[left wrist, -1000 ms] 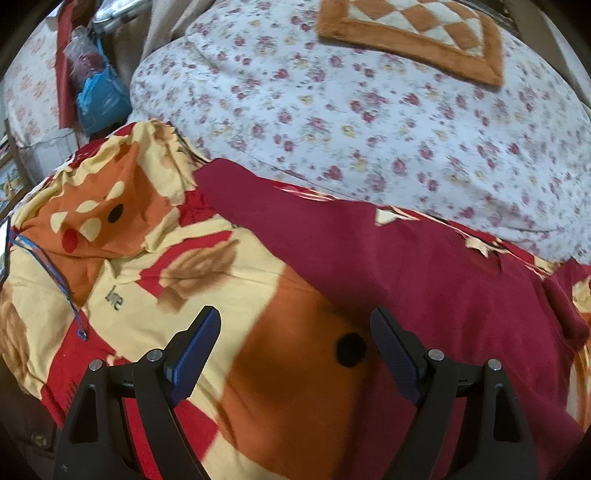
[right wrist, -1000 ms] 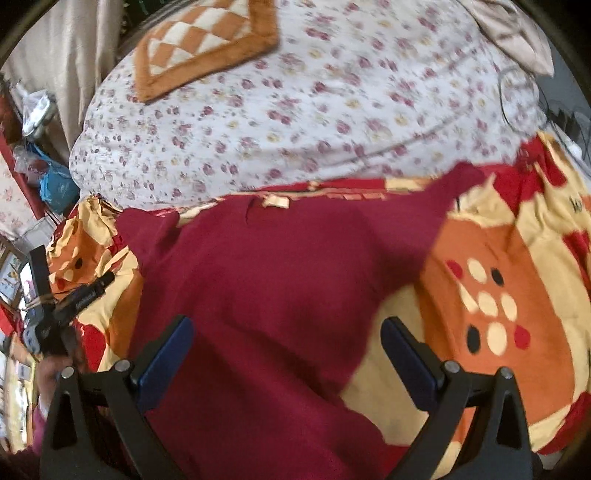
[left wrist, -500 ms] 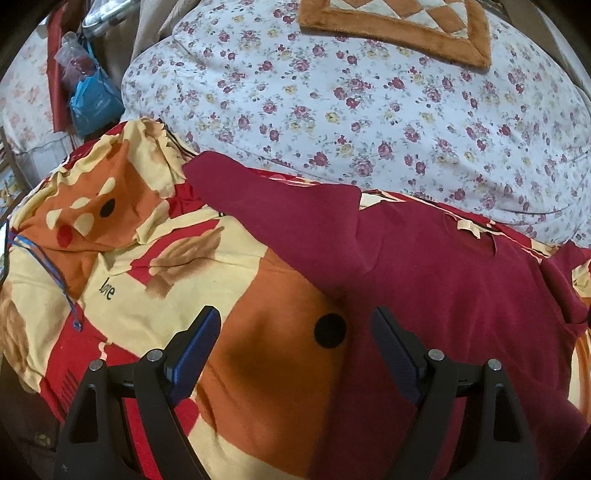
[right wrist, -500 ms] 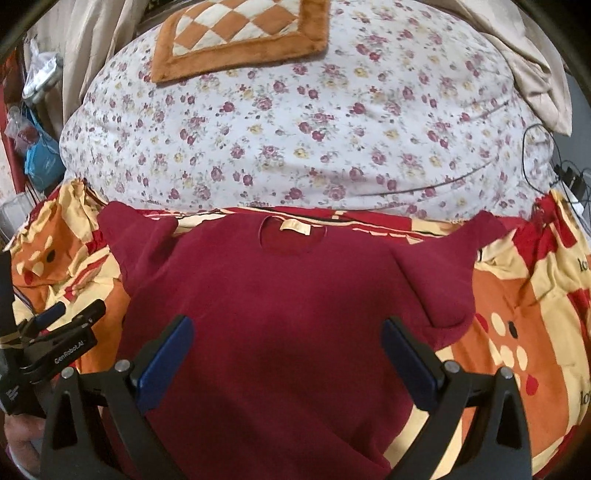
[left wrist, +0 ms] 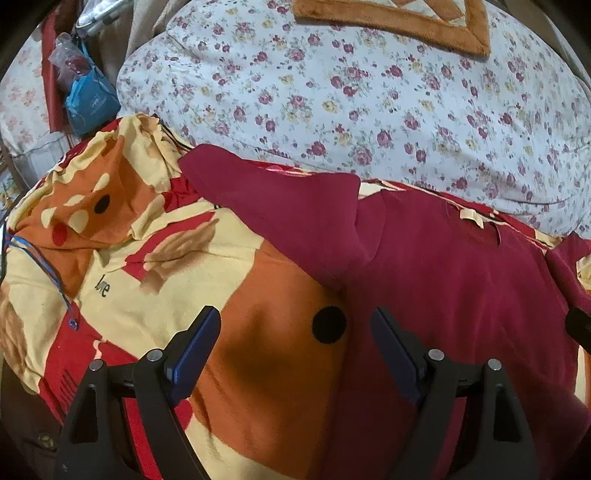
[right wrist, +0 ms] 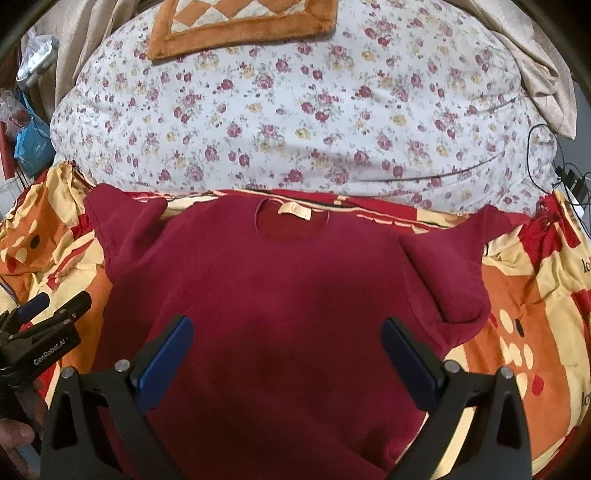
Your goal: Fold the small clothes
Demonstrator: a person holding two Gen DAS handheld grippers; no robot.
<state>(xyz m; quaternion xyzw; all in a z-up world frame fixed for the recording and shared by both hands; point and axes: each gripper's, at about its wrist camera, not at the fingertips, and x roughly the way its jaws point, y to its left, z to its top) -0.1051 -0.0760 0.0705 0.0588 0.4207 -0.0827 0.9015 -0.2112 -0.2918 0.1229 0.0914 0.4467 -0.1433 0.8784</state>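
A dark red sweater (right wrist: 288,295) lies flat, face up, on an orange, yellow and red blanket (right wrist: 524,306), neck label (right wrist: 294,211) toward the far side. Both sleeves are spread out, the left one (left wrist: 280,206) and the right one (right wrist: 454,266). My right gripper (right wrist: 286,343) is open and empty above the sweater's middle. My left gripper (left wrist: 295,343) is open and empty over the blanket at the sweater's left edge (left wrist: 461,280). It also shows at the left of the right wrist view (right wrist: 48,314).
A floral duvet (right wrist: 295,110) is heaped behind the sweater, with an orange checked mat (right wrist: 240,22) on top. A blue bag (left wrist: 90,99) sits at the far left. Black cables (right wrist: 546,158) hang at the right. A blue cord (left wrist: 40,266) lies on the blanket's left.
Both views pulled back and toward the middle. The sweater, partly seen a second ago, now shows whole and flat with both sleeves out. Both grippers stayed open.
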